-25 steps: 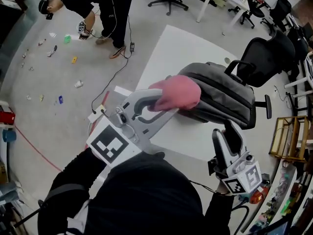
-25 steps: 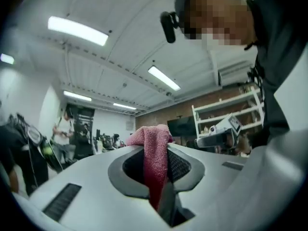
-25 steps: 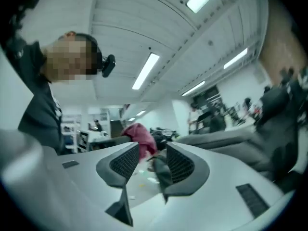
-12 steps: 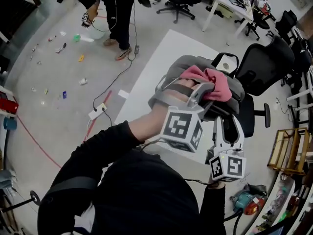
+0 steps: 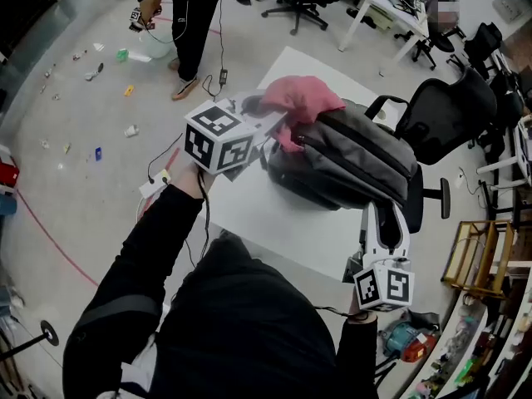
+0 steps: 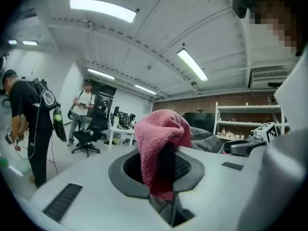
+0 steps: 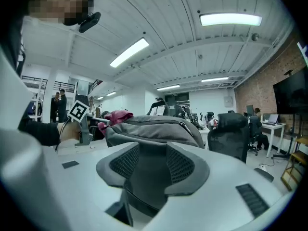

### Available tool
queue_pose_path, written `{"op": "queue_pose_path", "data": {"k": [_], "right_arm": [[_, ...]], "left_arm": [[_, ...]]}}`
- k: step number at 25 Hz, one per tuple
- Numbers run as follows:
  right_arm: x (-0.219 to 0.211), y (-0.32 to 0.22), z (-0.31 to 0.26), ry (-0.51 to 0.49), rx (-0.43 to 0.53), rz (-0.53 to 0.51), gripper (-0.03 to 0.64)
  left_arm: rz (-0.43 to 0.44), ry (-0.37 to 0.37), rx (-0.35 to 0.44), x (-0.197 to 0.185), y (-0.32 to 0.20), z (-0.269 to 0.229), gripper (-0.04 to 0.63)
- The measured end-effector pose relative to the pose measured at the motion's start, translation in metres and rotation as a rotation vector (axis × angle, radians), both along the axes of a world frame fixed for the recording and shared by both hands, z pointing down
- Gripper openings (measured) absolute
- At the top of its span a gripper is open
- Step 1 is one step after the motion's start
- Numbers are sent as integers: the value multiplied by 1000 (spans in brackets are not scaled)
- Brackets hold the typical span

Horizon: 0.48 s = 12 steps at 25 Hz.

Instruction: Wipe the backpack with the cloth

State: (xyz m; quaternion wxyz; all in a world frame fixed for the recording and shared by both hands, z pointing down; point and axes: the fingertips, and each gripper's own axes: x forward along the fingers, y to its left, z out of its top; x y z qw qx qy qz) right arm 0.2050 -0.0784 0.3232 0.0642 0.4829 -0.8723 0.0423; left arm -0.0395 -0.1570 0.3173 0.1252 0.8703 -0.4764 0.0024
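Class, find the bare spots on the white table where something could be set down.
One bare strip of table runs between the backpack and the near edge; a smaller one lies at the far corner, beyond the pink cloth. Crowded: left gripper at the cloth, right gripper on the backpack's near end.

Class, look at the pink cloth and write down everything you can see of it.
The cloth is pink and looks like nubbly towelling, crumpled into a soft bunch. The left tool pinches its lower folds between its pads, and the rest stands up and flops over the tips. It seems to press against the top end of the grey backpack, which lies on the white table. No stains or print show on it.
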Motion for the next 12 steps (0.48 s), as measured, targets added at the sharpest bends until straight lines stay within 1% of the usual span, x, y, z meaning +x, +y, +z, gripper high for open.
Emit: {"op": "queue_pose_path", "data": {"k": [3, 5, 6, 10, 12], "right_arm": [[-2, -6, 5, -16, -10, 51, 184], [-5, -12, 6, -26, -19, 85, 184], [-7, -15, 4, -32, -23, 100, 184], [-10, -21, 4, -47, -34, 166, 184], [-12, -22, 6, -42, -42, 203, 184]], "left_arm": [[31, 114, -70, -11, 6, 45, 72], [53, 162, -141, -16, 6, 80, 72], [62, 166, -177, -17, 4, 97, 72], [106, 127, -308, -11, 3, 168, 72], [112, 126, -358, -13, 3, 197, 72]]}}
